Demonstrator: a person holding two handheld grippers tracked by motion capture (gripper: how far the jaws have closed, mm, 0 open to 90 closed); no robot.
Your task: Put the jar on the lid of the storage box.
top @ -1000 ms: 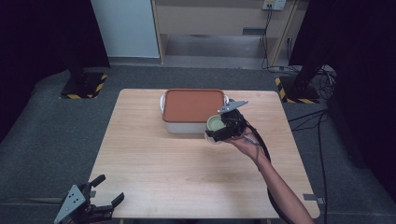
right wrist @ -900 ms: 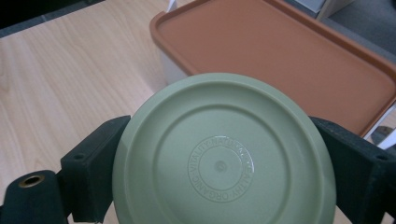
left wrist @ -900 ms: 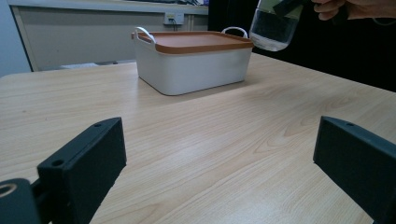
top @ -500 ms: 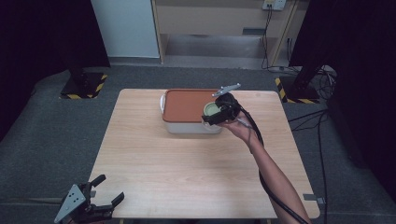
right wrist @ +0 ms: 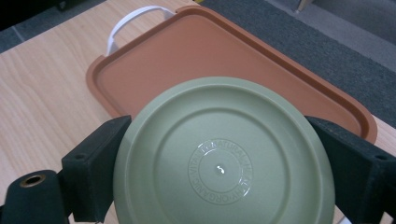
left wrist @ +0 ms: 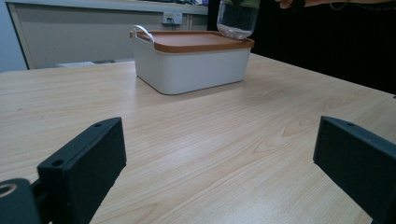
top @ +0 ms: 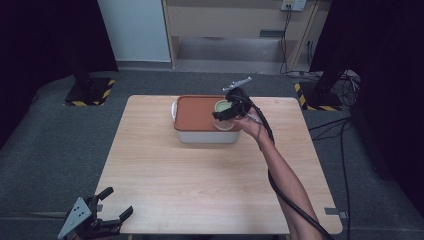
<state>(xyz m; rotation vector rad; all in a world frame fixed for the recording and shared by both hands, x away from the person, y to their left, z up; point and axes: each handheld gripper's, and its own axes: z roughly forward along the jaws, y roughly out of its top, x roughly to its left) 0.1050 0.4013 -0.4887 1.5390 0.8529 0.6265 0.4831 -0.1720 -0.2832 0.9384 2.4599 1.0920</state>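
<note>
A clear jar with a pale green lid is clamped between the jaws of my right gripper. It hangs just above the right part of the orange lid of a white box at the table's far middle. From the left gripper view the jar's clear base hovers over the box's lid. Off the table's near left corner, my left gripper stands open and holds nothing.
The box has a white handle at its left end. Bare wooden tabletop stretches from the box to the near edge. Grey carpet surrounds the table, and cables run on the floor at the right.
My right gripper has carried the jar up and away from me, from the box's front right corner to above its orange lid. The left gripper has stayed put.
</note>
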